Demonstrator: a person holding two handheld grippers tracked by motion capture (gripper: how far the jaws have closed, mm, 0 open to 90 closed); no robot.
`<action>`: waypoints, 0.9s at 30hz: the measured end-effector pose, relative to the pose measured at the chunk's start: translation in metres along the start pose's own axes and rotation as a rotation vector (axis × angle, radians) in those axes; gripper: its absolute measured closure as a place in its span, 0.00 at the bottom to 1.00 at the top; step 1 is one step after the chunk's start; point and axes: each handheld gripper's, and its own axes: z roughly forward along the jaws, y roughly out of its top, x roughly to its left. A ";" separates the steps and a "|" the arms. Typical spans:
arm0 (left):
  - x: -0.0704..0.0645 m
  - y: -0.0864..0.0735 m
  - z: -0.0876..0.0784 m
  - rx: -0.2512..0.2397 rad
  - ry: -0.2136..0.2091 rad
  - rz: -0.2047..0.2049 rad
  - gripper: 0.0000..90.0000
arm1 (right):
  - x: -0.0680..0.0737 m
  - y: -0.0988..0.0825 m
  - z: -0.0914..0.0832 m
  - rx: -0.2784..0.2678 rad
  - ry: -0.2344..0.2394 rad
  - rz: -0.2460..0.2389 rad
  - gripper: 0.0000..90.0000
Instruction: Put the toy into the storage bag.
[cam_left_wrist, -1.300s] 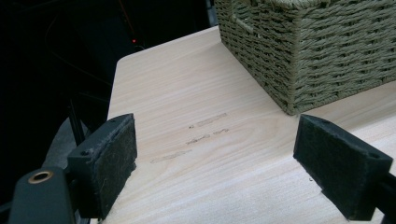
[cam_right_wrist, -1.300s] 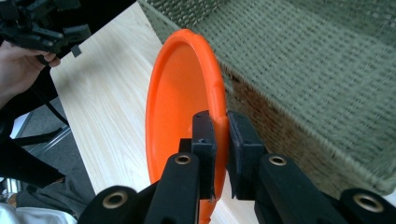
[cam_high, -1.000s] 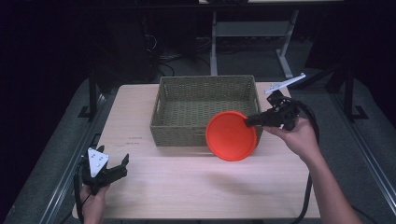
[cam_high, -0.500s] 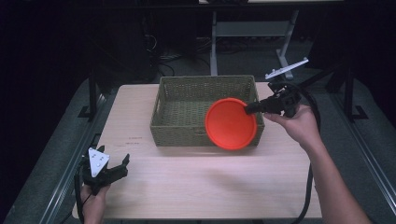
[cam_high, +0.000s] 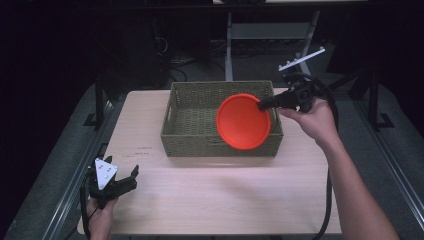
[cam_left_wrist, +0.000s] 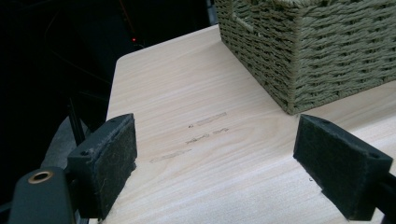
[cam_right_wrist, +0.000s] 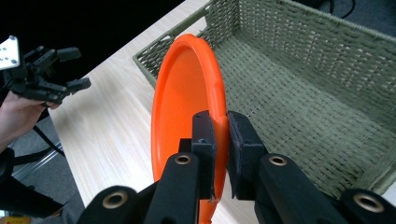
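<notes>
1. We held an orange plate (cam_high: 243, 121) on edge in the right tool (cam_high: 262, 105), which pinched only the plate's rim.
2. The plate hung above the near right corner of a woven basket (cam_high: 192, 113) that stood at the far middle of the bench (cam_high: 210, 195).
3. We judged the thin rim grip the main risk: the tilted plate could swivel or slip between the pads (cam_right_wrist: 204, 132) and drop onto the basket's near wall or the bench.
4. Its lower edge sat close to that wall, so lowering too soon could have caught the rim and tipped the basket.
5. Our right forearm reached in from the near right, the hand raised, the tool pointing left.
6. The left tool (cam_high: 117, 181) rested at the bench's near left corner, its jaws wide and holding nothing.
</notes>
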 end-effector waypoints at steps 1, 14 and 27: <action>0.000 0.000 0.000 0.000 0.000 0.000 0.14 | 0.000 0.000 0.000 0.000 0.000 0.000 0.91; 0.004 -0.001 0.000 0.008 0.004 -0.009 0.14 | -0.012 0.028 0.005 -0.010 -0.026 0.039 0.91; 0.001 -0.001 0.000 0.006 -0.007 -0.002 0.14 | -0.028 0.041 0.013 -0.012 -0.072 0.087 0.91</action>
